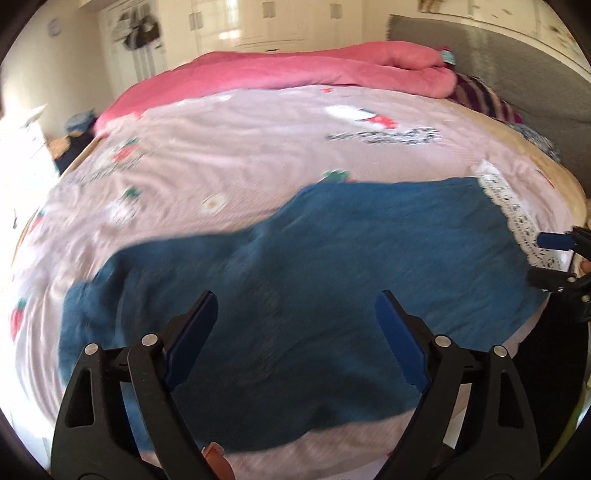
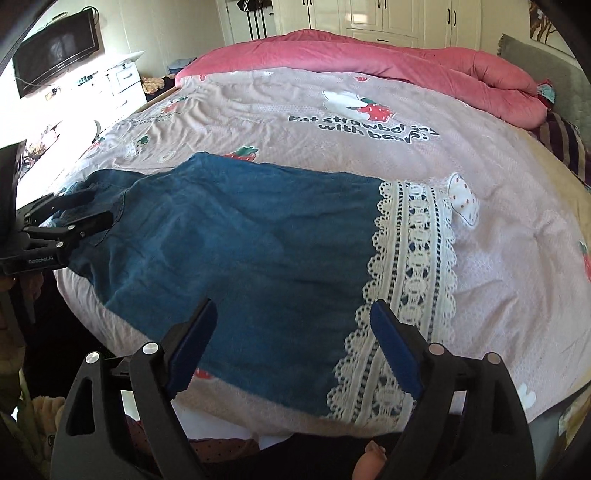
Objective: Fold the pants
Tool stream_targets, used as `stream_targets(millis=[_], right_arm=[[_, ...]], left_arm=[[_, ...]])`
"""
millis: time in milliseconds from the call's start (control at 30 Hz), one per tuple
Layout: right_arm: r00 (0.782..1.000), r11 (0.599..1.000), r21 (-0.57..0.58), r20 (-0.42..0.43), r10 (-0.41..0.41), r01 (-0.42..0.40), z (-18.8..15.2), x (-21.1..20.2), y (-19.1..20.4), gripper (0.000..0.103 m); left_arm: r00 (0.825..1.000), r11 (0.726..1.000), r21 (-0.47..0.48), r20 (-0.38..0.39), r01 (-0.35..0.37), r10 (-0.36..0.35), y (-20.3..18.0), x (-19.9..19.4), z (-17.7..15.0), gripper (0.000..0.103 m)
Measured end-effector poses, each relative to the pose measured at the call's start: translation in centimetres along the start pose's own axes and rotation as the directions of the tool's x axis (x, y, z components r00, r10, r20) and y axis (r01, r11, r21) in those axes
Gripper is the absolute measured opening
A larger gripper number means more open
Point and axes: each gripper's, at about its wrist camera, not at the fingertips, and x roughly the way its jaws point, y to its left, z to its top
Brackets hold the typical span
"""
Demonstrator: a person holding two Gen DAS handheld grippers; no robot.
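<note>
Blue denim pants (image 2: 240, 236) with a white lace hem (image 2: 410, 280) lie spread flat near the front edge of the bed; they also show in the left wrist view (image 1: 314, 280). My left gripper (image 1: 295, 325) is open over the waist end of the pants and holds nothing; it shows at the left of the right wrist view (image 2: 92, 206). My right gripper (image 2: 293, 332) is open above the lace hem end and holds nothing; it shows at the right edge of the left wrist view (image 1: 546, 258).
The bed carries a pink strawberry-print sheet (image 2: 295, 110) and a rolled pink quilt (image 2: 406, 62) at the far side. A grey headboard (image 1: 517, 74) stands on the right. White wardrobes (image 2: 388, 18), a wall TV (image 2: 55, 48) and a white dresser (image 2: 125, 85) lie beyond.
</note>
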Motion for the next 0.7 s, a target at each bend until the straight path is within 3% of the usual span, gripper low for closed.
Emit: stream_targets(millis=[167,400,700], right_arm=[[1.0,1.0,0.002,-0.026,-0.014,0.014,-0.8,0.0,0.2,0.086],[0.99,0.997,0.03,-0.129,-0.064,0.069,-1.9,2.1,-0.6,0.088],[0.989,0.997,0.025,-0.134,-0.069,0.073,-2.4,2.9,-0.9,0.088]], left_arm=[[0.996,0.995,-0.028,-0.014,-0.091,0.09,2.6,-0.2,-2.0,0.083],[0.995,0.993,-0.084,-0.064,-0.081,0.075,6.1,0.7,-3.7,0.083],[0.996,0.995,-0.082,-0.059,-0.065,0.06,6.6,1.3,-4.0,0.083]])
